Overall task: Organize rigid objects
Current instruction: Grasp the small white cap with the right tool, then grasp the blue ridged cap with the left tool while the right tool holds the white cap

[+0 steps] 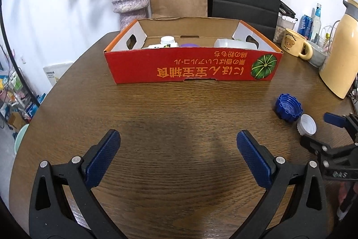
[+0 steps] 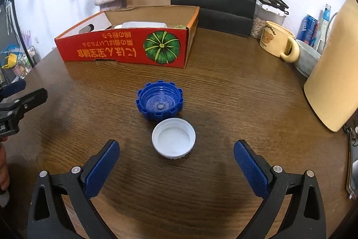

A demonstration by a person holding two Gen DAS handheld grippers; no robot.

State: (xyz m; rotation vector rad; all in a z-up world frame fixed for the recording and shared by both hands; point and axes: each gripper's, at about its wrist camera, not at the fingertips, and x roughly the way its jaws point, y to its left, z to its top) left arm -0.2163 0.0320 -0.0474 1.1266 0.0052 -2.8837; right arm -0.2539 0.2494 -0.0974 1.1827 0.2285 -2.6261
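Step in hand, by my read: pick-up of the loose caps, stow in the red cardboard box (image 2: 125, 46). Right tongs (image 2: 175, 149) were spread wide, nothing between the pads, lined up on the white cap (image 2: 173, 141), which lay just ahead of the tips. Blue cap (image 2: 159, 103) sat touching it on the far side, both mouth-up on the desk (image 2: 223, 104).

Left tongs (image 1: 177, 140) also spread, empty, over bare wood, facing the box.

Next move likely needs the right tongs to straddle the white cap alone and close across its rim without nudging the blue one.

Materials: both caps hard moulded plastic; white one low, round, finely ribbed outside; blue one larger, notched rim, threaded inside. Pads were blue, knurled. Desk was dark wood, strong grain. Box was shallow and open-topped, already holding white containers.
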